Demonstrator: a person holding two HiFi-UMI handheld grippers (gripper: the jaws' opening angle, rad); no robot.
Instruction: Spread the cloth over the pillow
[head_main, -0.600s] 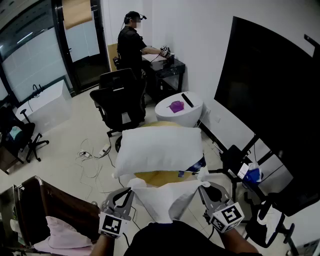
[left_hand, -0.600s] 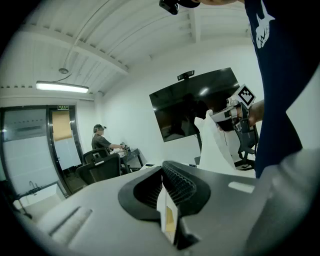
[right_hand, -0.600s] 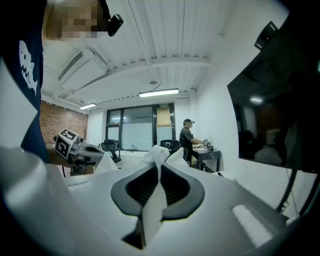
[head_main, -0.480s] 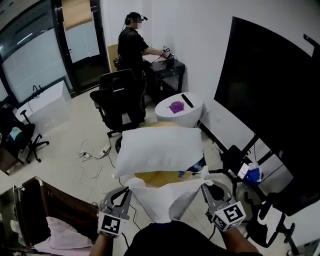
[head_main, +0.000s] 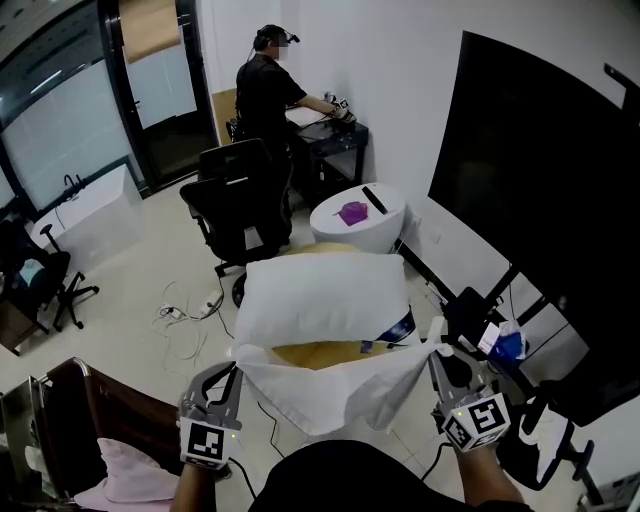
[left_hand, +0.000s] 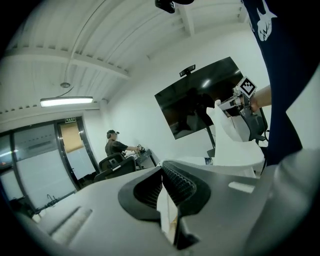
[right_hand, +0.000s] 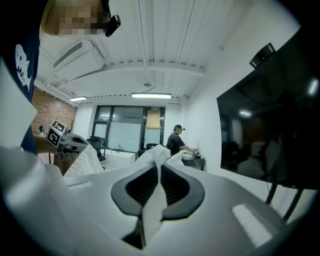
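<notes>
The cloth (head_main: 330, 385) looks thin, light and quite limp: it hangs in soft folds and sags to a low point in the middle, so I'd expect it to drape readily but also to bunch or slip if only a little of it is pinched. Its corners seem the sensible places to hold it, and that is how it is held now. The left hand-held gripper (head_main: 237, 354) is clamped on a fold at one upper corner, and the right hand-held gripper (head_main: 437, 350) is closed on the opposite corner, white fabric showing between the pads of each. The cloth stretches between the two in the air, in front of the person's body. The pillow (head_main: 320, 297) lies just beyond it on a yellow surface (head_main: 300, 353). The cloth's top edge sits at the pillow's near edge, and whether they touch I cannot tell.
</notes>
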